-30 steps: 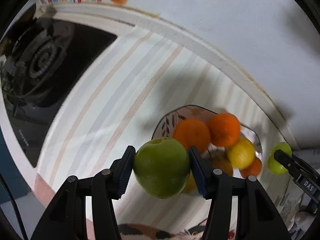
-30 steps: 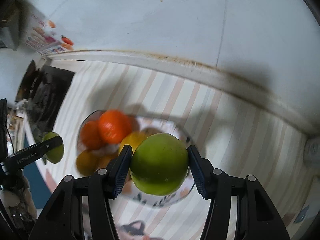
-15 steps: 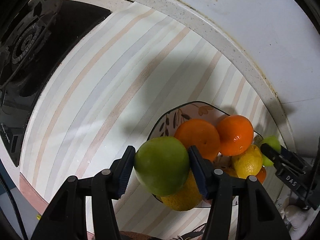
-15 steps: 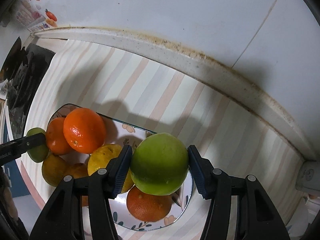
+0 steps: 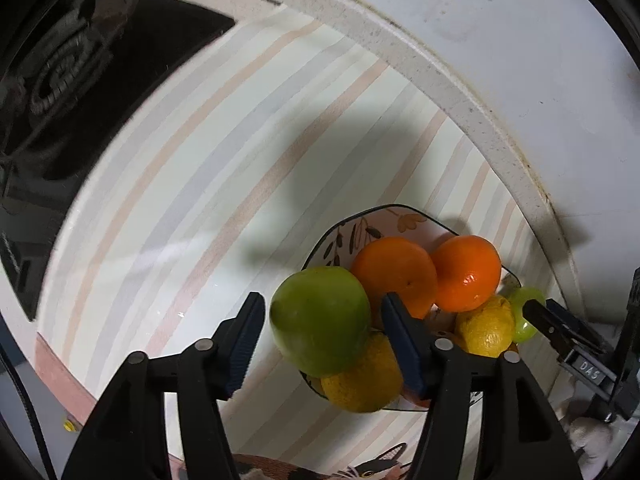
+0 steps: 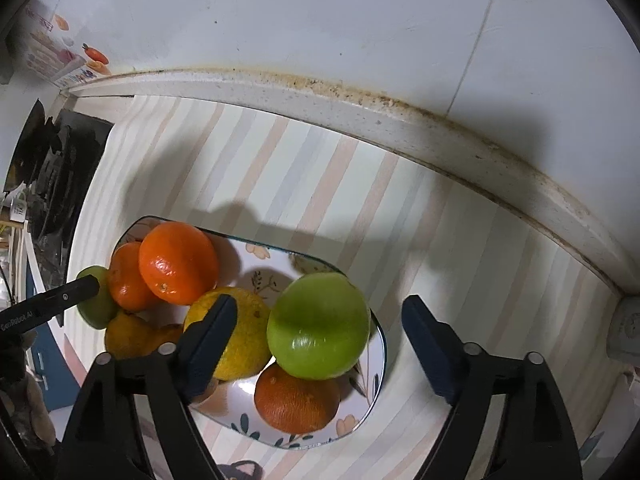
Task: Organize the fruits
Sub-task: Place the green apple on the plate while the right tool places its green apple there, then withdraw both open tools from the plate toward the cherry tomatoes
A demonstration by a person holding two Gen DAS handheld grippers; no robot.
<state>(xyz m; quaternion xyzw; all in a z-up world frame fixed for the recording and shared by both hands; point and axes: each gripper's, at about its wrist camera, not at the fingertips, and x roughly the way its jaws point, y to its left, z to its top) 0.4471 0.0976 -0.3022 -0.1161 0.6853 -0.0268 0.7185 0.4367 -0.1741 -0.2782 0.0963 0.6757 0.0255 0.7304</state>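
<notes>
Two grippers over floral plate (image 6: 378,364), both spread. Right gripper (image 6: 320,330) released; round green apple (image 6: 318,326) between fingers, touching neither. Left gripper (image 5: 322,332) slack around second green apple (image 5: 320,326) at plate's left edge.

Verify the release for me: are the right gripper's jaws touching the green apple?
Apart. The right wrist view shows the right gripper open, with a clear gap on each side between the jaws and the green apple.

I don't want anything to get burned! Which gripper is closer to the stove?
Left. The left gripper hovers at the plate's edge facing the stove; the right gripper is over the plate's far side.
</notes>
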